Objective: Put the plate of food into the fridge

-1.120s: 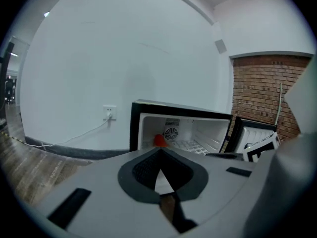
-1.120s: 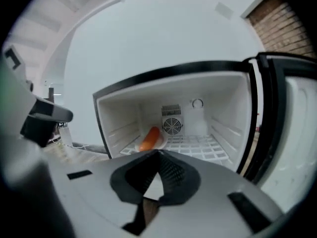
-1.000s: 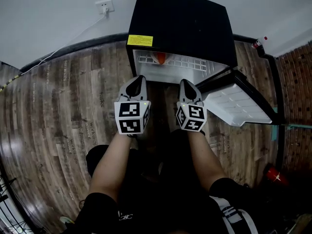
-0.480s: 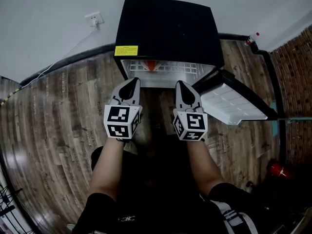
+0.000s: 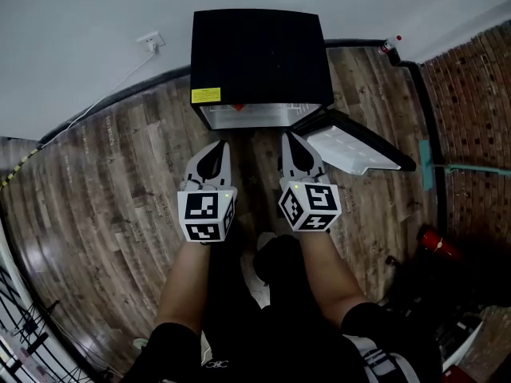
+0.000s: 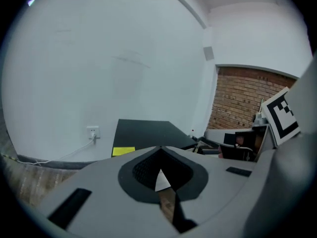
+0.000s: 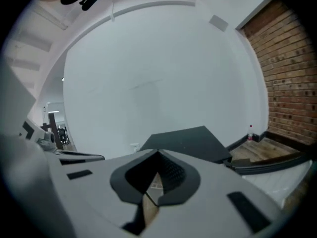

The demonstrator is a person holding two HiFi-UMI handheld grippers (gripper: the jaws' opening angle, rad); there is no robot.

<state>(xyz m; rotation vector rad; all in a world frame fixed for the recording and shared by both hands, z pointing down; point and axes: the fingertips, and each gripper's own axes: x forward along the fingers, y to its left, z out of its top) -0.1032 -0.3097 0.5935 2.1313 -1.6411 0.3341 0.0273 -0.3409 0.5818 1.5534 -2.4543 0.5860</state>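
A black mini fridge stands against the white wall, its door swung open to the right with the white inner side up. Only a thin orange-red sliver shows at the top of the white opening; the plate itself is hidden from here. My left gripper and right gripper hover side by side over the wooden floor just short of the opening. Both are shut and hold nothing. The left gripper view shows shut jaws under the fridge top; the right gripper view shows shut jaws and the fridge top.
A wall socket with a cable sits left of the fridge. A small bottle stands at the back right by the brick wall. A red object lies on the floor at right. The person's legs fill the lower middle.
The view has pulled back and the fridge looks smaller and farther. Both grippers have drawn away from the opening, still shut. Less of the orange thing inside shows.
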